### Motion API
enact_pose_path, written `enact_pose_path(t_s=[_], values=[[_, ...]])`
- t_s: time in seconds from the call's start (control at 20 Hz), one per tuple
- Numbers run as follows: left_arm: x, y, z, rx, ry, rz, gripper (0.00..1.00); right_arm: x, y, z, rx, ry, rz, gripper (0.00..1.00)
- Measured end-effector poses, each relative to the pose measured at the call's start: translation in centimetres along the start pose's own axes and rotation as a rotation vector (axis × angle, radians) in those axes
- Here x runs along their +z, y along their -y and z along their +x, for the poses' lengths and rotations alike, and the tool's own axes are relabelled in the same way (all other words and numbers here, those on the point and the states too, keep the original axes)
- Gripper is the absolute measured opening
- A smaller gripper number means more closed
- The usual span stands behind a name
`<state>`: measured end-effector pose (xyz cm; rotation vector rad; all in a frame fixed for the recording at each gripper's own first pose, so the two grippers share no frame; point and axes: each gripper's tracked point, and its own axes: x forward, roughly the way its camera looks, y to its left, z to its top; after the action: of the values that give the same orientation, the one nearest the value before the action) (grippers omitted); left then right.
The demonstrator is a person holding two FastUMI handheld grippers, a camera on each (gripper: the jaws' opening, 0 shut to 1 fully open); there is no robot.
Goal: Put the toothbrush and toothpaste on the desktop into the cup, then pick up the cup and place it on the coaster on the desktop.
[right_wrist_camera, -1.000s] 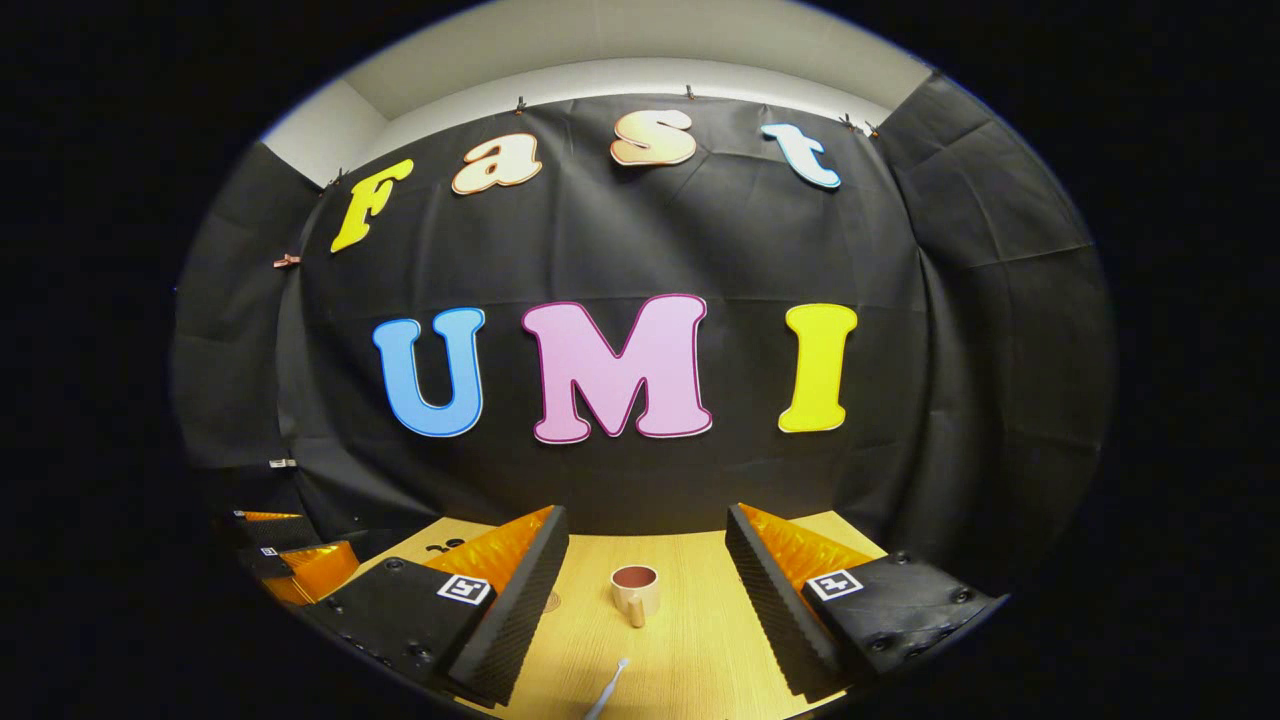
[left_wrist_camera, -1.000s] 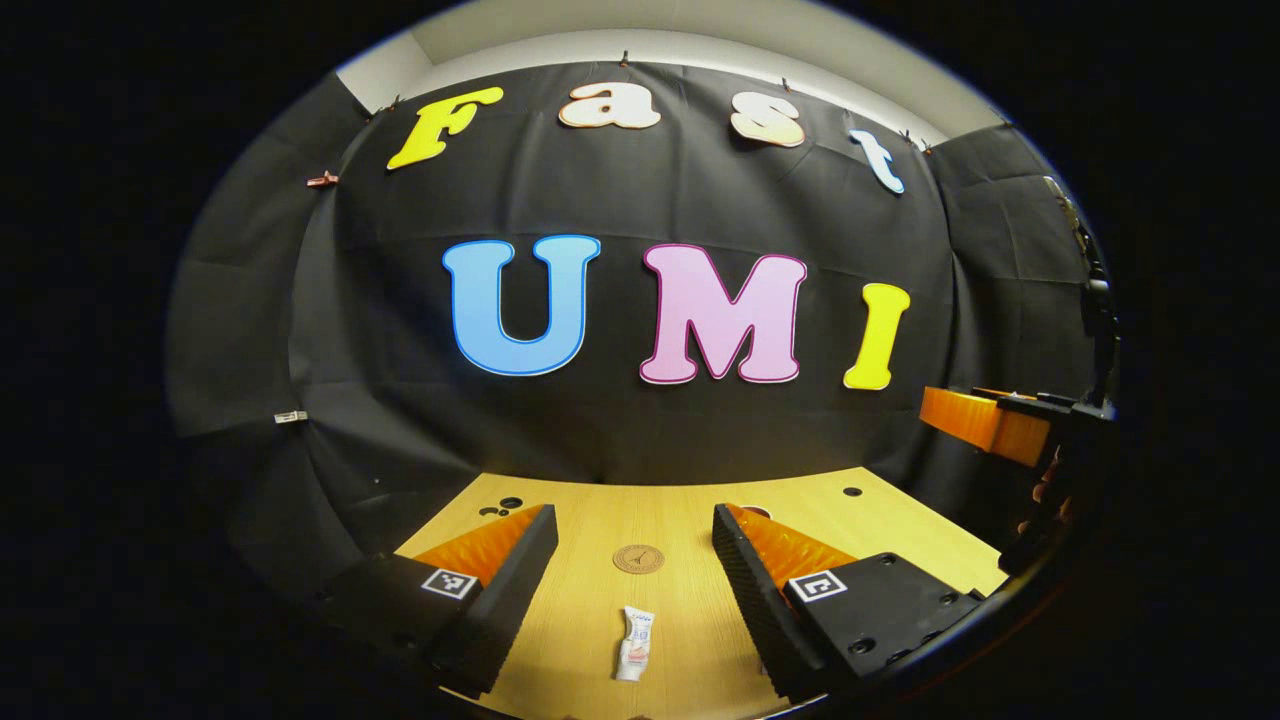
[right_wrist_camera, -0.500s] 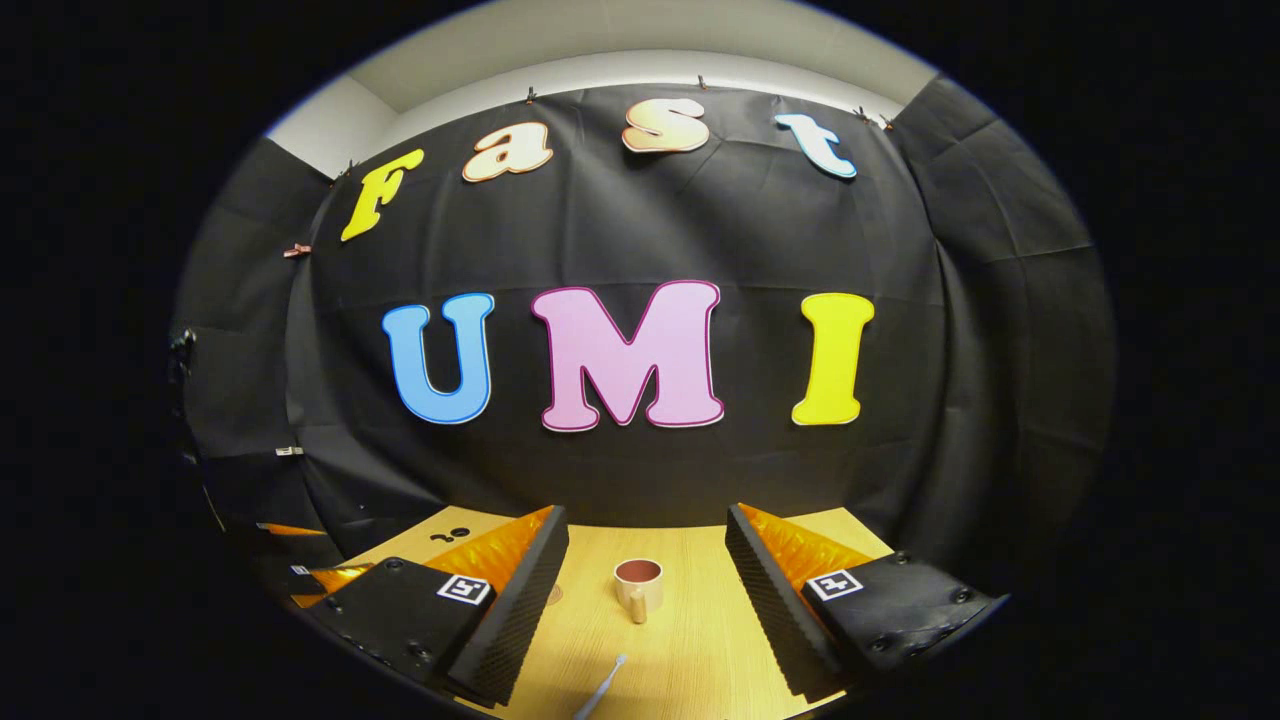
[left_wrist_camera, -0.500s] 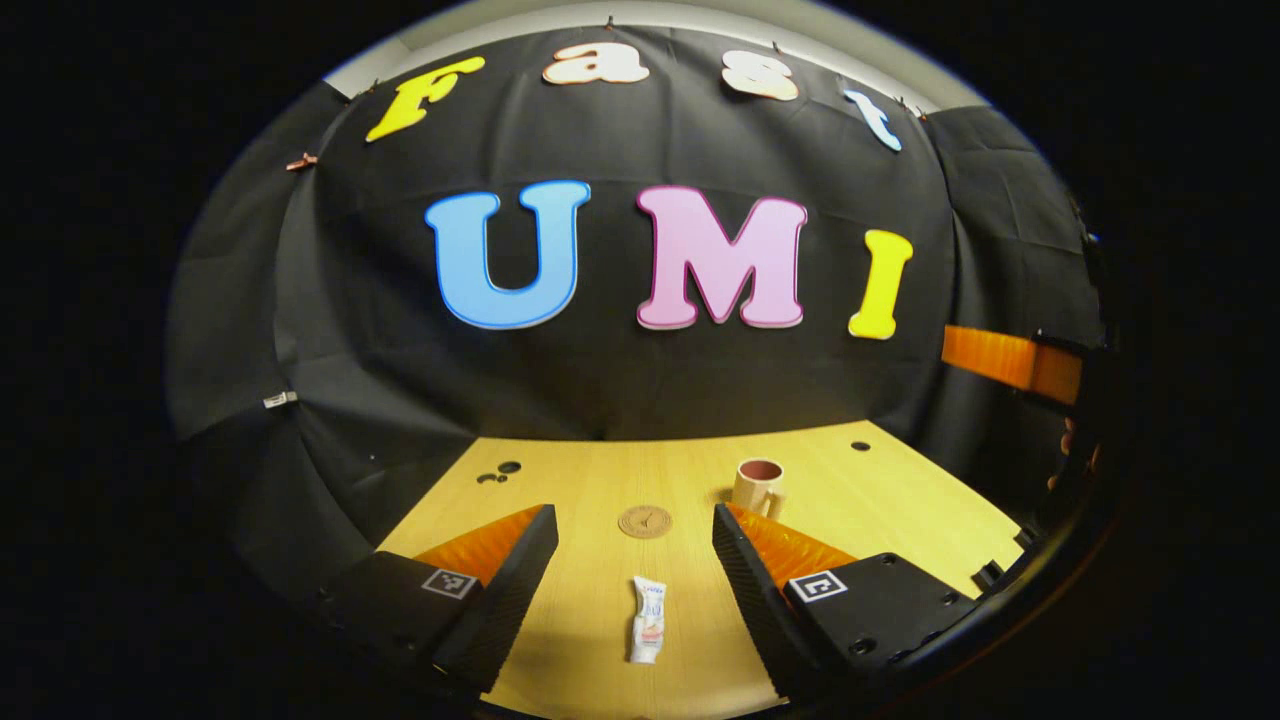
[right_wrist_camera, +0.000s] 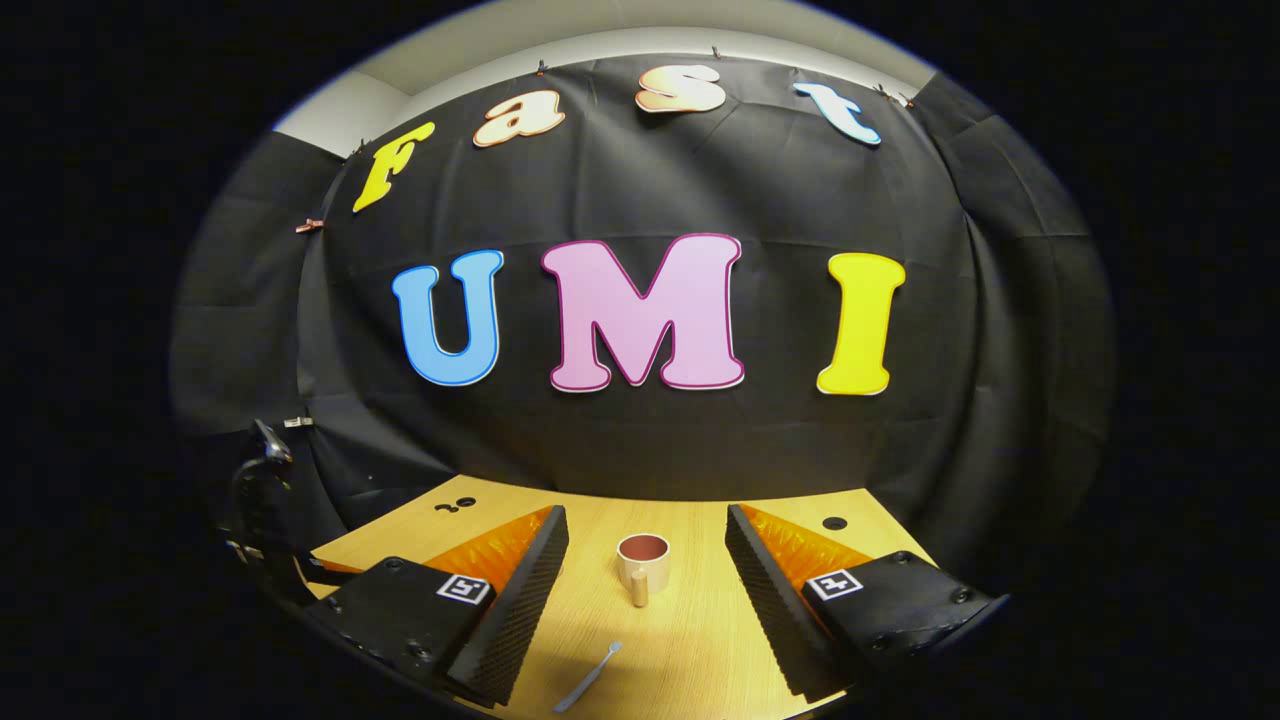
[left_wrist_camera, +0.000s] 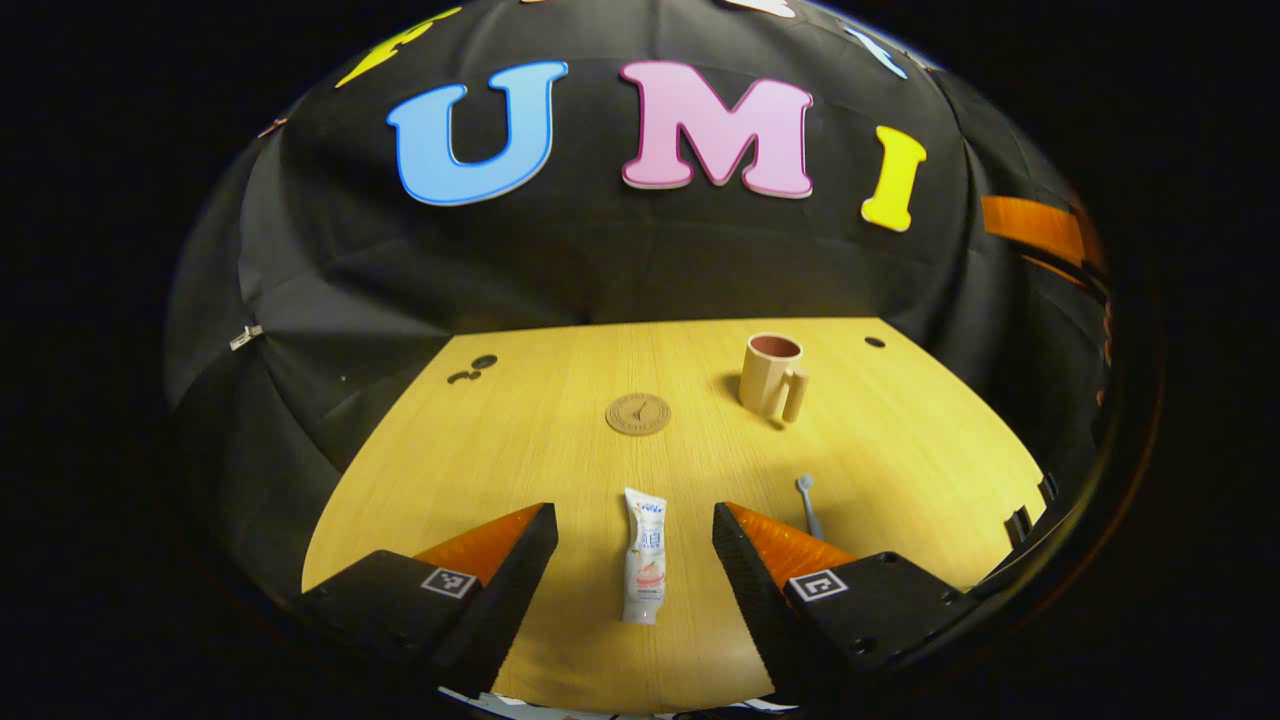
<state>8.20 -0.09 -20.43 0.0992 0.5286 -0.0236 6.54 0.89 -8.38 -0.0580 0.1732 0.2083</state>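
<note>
A small white toothpaste tube lies on the wooden desktop, right between the fingers of my open left gripper, which hovers above it. Beyond it lie a round brown coaster and a beige cup with its handle toward me. A grey toothbrush lies right of the tube, partly hidden by my right finger. In the right gripper view, my right gripper is open and empty, with the cup ahead between its fingers and the toothbrush lying near the desk's front.
Small dark holes mark the desktop's far left and far right. The other gripper shows at the right edge of the left gripper view, high above the desk. A dark piece of the left device stands at the left in the right gripper view.
My left gripper has tilted down toward the desk, bringing the cup, coaster and toothbrush into view and the toothpaste between its fingers. My right gripper has shifted slightly, still open.
</note>
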Motion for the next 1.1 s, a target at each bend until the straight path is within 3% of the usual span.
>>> enact_pose_path(t_s=[0.5, 0.55, 0.6, 0.95, 1.1], values=[[-6.7, -0.2, 7.1, 0.056, -0.262, -0.011, 0.99, -5.0, 0.6, 3.4, 0.114, -0.113, 0.027, 0.98], [-7.3, -0.1, 7.8, 0.056, -0.279, -0.005, 0.94, -5.5, 0.9, 3.6, 0.117, -0.130, 0.025, 0.98], [-7.8, 0.0, 8.3, 0.053, -0.298, -0.003, 0.99, -5.8, 1.0, 3.9, 0.117, -0.144, 0.023, 0.98], [-10.2, 0.1, 10.5, 0.006, -0.394, -0.058, 0.94, -7.9, 1.7, 4.8, 0.063, -0.214, 0.011, 0.98], [-10.3, -0.3, 10.5, -0.013, -0.410, -0.052, 0.83, -9.1, 1.3, 4.4, 0.040, -0.251, 0.002, 0.98]])
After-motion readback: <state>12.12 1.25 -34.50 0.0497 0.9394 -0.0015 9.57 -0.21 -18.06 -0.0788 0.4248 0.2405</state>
